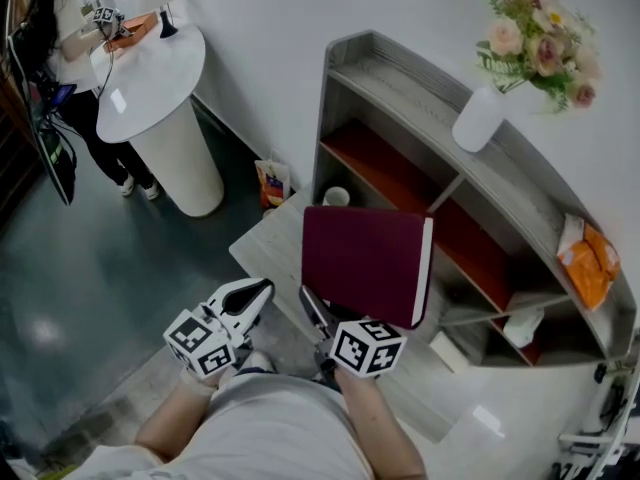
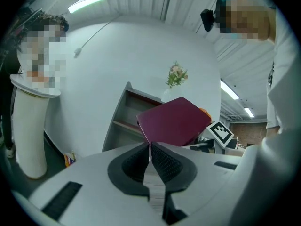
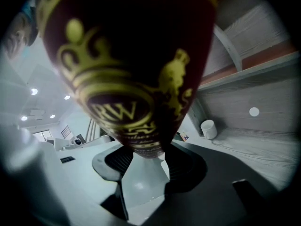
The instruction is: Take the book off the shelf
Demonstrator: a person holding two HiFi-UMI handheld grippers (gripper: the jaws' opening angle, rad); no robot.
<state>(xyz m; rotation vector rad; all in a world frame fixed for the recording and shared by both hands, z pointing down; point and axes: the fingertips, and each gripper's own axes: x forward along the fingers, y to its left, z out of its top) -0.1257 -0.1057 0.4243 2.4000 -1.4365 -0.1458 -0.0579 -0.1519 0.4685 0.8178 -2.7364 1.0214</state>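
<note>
- Our right gripper (image 3: 148, 155) has its fingers clamped on the maroon book (image 1: 365, 261), held clear in front of the shelf (image 1: 400, 83);
- our left gripper (image 1: 258, 293) has its fingers pressed together, empty;
- we should carry the book level, grip firm.

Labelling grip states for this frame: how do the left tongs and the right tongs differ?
The right tongs are clamped on the lower edge of the maroon book; the left tongs hold nothing. The right tongs' jaws stand apart by the book's thickness, while the left tongs' jaws are together. The left tongs sit beside the book, not touching it. Shared: both are held side by side in front of the shelf.
</note>
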